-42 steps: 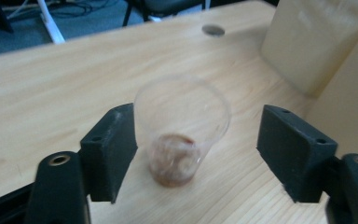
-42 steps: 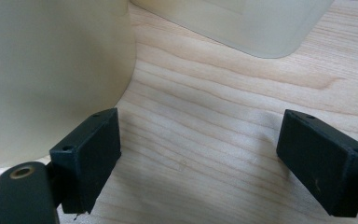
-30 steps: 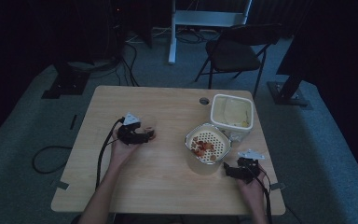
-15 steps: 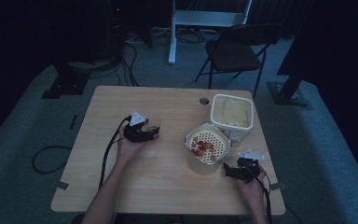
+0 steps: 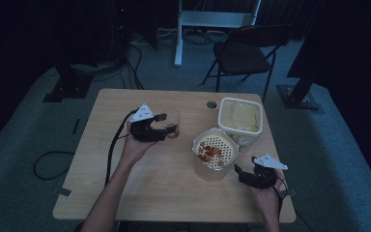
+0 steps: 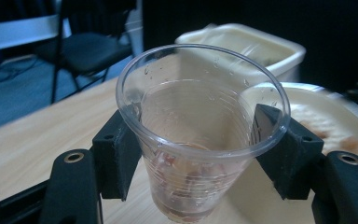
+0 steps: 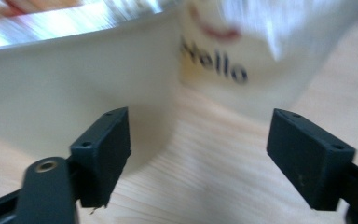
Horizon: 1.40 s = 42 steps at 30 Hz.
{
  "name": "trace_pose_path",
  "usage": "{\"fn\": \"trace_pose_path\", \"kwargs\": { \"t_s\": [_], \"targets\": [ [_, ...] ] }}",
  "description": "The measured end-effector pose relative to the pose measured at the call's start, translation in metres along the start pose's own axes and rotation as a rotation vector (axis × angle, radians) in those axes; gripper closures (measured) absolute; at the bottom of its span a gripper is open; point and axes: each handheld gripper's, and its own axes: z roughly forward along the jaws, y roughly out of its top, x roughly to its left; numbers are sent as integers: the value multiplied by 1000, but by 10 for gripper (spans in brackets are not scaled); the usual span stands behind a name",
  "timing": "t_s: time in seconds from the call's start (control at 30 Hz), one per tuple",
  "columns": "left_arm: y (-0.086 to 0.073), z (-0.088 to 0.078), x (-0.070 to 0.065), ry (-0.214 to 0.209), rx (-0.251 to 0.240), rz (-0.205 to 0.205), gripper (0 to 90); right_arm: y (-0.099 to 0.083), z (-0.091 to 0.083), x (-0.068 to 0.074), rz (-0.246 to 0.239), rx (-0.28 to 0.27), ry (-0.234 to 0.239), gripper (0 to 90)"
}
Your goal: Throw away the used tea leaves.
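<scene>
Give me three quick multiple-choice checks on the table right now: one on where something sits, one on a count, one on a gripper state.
1. Where is the square tub relative to the round strainer bowl?
A. behind it, toward the table's far edge
B. in front of it, by the person
C. stacked inside it

2. How many containers stand on the table itself, not counting the clear plastic cup?
A. one
B. two
C. four

3. What is the left gripper doing?
A. open, nothing between its jaws
B. clamped on the clear plastic cup
C. holding a spoon

1 A: the high view shows the tub farther from the person.
2 B: just the tub and the strainer bowl.
3 B: in the left gripper view both pads press the cup's sides.
</scene>
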Motion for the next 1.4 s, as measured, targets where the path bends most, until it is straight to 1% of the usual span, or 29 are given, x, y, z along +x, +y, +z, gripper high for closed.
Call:
{"fn": "trace_pose_path", "kwargs": {
  "t_s": [0.03, 0.07, 0.1, 0.13, 0.2, 0.23, 0.27, 0.3, 0.33, 0.4, 0.43, 0.47, 0.5, 0.53, 0.57, 0.6, 0.63, 0.67, 0.7, 0.8, 0.87, 0.9, 1.0, 1.07, 1.1, 1.17, 1.2, 1.3, 1.4],
  "targets": [
    [0, 0, 0, 0, 0, 0, 357, 5, -6, 2, -13, -21, 13, 204],
    [15, 0, -13, -28, -3, 31, 356, 11, -14, 6, -27, -45, 35, 214],
    [15, 0, -13, -28, -3, 31, 357, 17, -20, 9, -42, -59, 52, 219],
    [27, 1, -25, -46, -13, 51, 357, 23, -26, 14, -61, -77, 61, 231],
    [36, 4, -37, -83, -26, 61, 357, 36, -36, 24, -90, -123, 98, 239],
    [36, 4, -37, -83, -26, 61, 357, 36, -36, 24, -90, -123, 98, 239],
    [45, 8, -49, -114, -30, 68, 357, 51, -43, 36, -129, -172, 137, 252],
    [45, 8, -49, -114, -30, 68, 357, 51, -43, 36, -129, -172, 137, 252],
    [52, 13, -60, -146, -25, 73, 357, 63, -44, 47, -160, -212, 173, 252],
    [57, 19, -71, -178, -31, 88, 357, 72, -40, 53, -172, -228, 210, 256],
    [57, 19, -71, -178, -31, 88, 357, 72, -40, 53, -172, -228, 210, 256],
    [57, 19, -71, -178, -31, 88, 357, 77, -36, 56, -179, -226, 228, 256],
    [61, 27, -80, -203, -17, 101, 357, 77, -36, 56, -179, -226, 228, 270],
    [63, 34, -86, -220, -5, 108, 356, 84, -26, 61, -199, -225, 257, 280],
    [64, 36, -89, -227, 0, 113, 356, 88, -17, 63, -194, -220, 266, 280],
    [64, 39, -92, -237, 4, 114, 356, 89, -13, 63, -192, -221, 273, 280],
    [64, 39, -92, -237, 4, 114, 356, 89, -13, 63, -192, -221, 273, 280],
    [64, 39, -92, -237, 4, 114, 356, 90, -9, 64, -190, -223, 275, 280],
    [65, 47, -98, -266, 10, 112, 356, 92, -4, 67, -188, -226, 282, 283],
    [65, 50, -100, -282, 10, 104, 356, 93, 0, 68, -197, -229, 275, 361],
    [65, 51, -100, -283, 12, 100, 350, 93, 1, 66, -190, -229, 287, 400],
    [65, 52, -99, -288, 14, 95, 343, 92, 1, 65, -190, -229, 291, 408],
    [64, 52, -98, -294, 12, 81, 318, 91, 0, 65, -196, -231, 282, 417],
    [64, 52, -98, -299, 9, 79, 286, 91, -1, 65, -190, -236, 285, 421],
    [63, 51, -99, -302, 1, 79, 273, 90, -1, 65, -190, -240, 277, 422],
    [63, 49, -98, -292, -2, 78, 235, 90, -2, 63, -177, -242, 274, 423],
    [63, 47, -98, -285, -3, 77, 198, 90, -2, 61, -168, -244, 270, 423],
    [60, 40, -95, -260, -11, 81, 198, 89, -5, 55, -163, -248, 241, 423],
    [55, 32, -87, -213, -16, 80, 198, 87, -10, 47, -151, -245, 209, 423]
  ]
}}
